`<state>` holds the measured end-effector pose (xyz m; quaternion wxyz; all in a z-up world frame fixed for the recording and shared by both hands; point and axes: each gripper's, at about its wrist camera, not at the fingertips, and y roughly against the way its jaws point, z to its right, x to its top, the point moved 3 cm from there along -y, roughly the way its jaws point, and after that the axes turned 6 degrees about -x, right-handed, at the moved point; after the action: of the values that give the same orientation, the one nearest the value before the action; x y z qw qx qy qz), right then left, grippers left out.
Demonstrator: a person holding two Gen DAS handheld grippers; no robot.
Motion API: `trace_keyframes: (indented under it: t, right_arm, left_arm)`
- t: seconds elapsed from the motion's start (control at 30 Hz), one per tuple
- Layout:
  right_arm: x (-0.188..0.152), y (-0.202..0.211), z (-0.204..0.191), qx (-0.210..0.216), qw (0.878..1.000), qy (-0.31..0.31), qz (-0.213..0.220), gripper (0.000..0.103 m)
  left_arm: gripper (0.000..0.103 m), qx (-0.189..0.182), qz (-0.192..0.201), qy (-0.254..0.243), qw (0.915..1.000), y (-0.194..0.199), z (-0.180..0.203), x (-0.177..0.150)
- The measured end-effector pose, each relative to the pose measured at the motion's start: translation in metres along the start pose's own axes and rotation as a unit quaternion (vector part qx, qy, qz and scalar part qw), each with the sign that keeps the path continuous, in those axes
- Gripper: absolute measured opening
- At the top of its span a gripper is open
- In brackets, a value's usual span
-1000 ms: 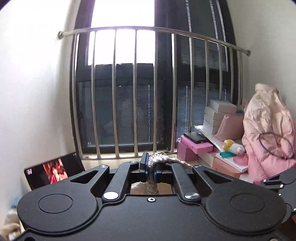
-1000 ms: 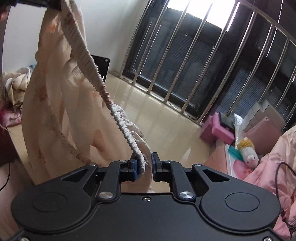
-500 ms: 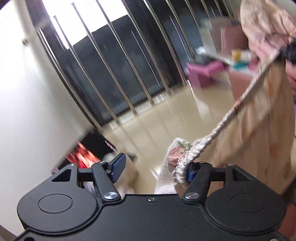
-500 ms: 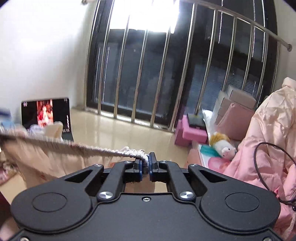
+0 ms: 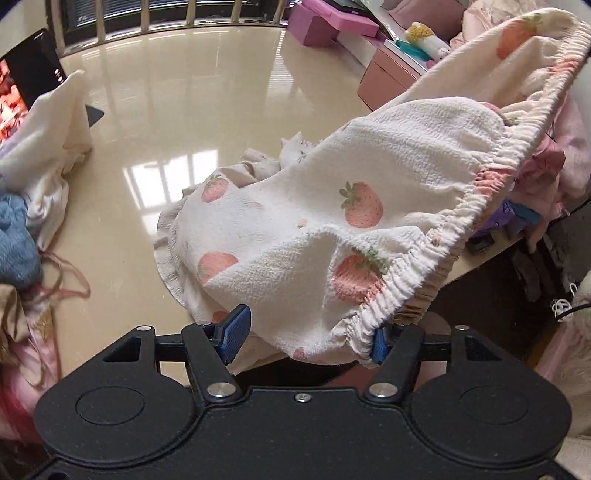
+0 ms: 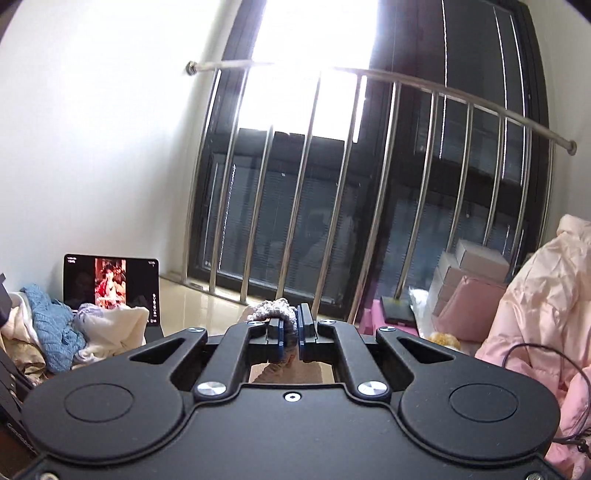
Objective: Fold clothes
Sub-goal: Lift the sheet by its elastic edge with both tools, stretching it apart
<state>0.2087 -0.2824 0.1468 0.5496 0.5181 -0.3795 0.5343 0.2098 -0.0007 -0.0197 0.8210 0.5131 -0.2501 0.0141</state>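
Note:
A white garment with a strawberry print (image 5: 332, 206) hangs stretched above the glossy beige table (image 5: 184, 92), its lower end bunched on the tabletop. My left gripper (image 5: 306, 334) points steeply down with its jaws wide apart. The gathered elastic waistband (image 5: 417, 284) drapes over its right finger (image 5: 378, 343), and the left pad (image 5: 236, 328) is bare. The waistband runs up to the right. In the right wrist view my right gripper (image 6: 290, 325) is level and shut on a bunch of that waistband (image 6: 273, 308). The rest of the garment is hidden below it.
A tablet (image 6: 110, 284) playing a video stands at the table's left. Beside it lies a heap of blue and cream clothes (image 6: 66, 328). Pink boxes (image 5: 325, 22) and a pink coat (image 6: 546, 295) are on the right. A barred window (image 6: 369, 184) is behind.
My left gripper let go of the waistband, opened wide and tipped down toward the table. My right gripper closed on the waistband and rose to point level at the window.

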Motion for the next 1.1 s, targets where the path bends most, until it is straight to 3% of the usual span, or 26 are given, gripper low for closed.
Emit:
trace_keyframes:
  t: [0.1, 0.17, 0.23, 0.33, 0.43, 0.57, 0.67, 0.77, 0.87, 0.97, 1.03, 1.1]
  right_arm:
    - [-0.001, 0.009, -0.008, -0.033, 0.998, 0.038, 0.022, 0.006]
    - [-0.008, 0.010, -0.014, -0.053, 0.996, 0.071, 0.023, 0.007]
    - [-0.018, 0.009, -0.018, -0.059, 0.993, 0.098, 0.014, 0.007]
    - [-0.038, 0.013, -0.022, -0.065, 0.989, 0.135, -0.004, 0.007]
    - [-0.060, 0.025, -0.028, -0.061, 0.984, 0.168, -0.021, 0.008]
    - [-0.090, 0.047, -0.039, -0.036, 0.976, 0.204, -0.059, 0.009]
    - [-0.105, 0.059, -0.040, 0.021, 0.977, 0.180, -0.111, 0.008]
    - [-0.117, 0.053, -0.041, 0.056, 0.973, 0.160, -0.156, 0.007]
    - [-0.119, 0.014, -0.037, 0.074, 0.969, 0.145, -0.188, 0.007]
    - [-0.116, -0.068, -0.035, 0.039, 0.957, 0.190, -0.216, 0.007]
    - [-0.094, -0.131, -0.038, 0.000, 0.946, 0.229, -0.229, 0.005]
    - [-0.039, -0.173, -0.035, -0.055, 0.947, 0.245, -0.202, 0.005]
  left_arm:
    - [0.061, 0.000, 0.022, -0.005, 0.9998, 0.010, 0.001, -0.011]
    - [0.049, 0.018, 0.043, -0.017, 0.9988, 0.020, 0.001, -0.012]
    - [0.025, 0.049, 0.069, -0.034, 0.9958, 0.032, 0.001, -0.009]
    - [0.013, 0.078, 0.113, -0.052, 0.9892, 0.055, 0.006, -0.019]
    - [0.010, 0.099, 0.151, -0.081, 0.9803, 0.074, 0.017, -0.027]
    - [0.010, 0.084, 0.144, -0.116, 0.9792, 0.081, 0.034, -0.047]
    - [0.009, 0.096, 0.142, -0.128, 0.9769, 0.087, 0.045, -0.056]
    - [0.009, 0.102, 0.155, -0.122, 0.9751, 0.093, 0.041, -0.044]
    - [0.009, 0.133, 0.145, -0.141, 0.9703, 0.074, 0.030, -0.004]
    - [0.009, 0.189, 0.127, -0.152, 0.9620, 0.042, 0.009, 0.076]
    - [0.009, 0.242, 0.142, -0.146, 0.9485, 0.032, -0.007, 0.140]
    - [0.009, 0.310, 0.193, -0.160, 0.9170, 0.055, 0.003, 0.200]
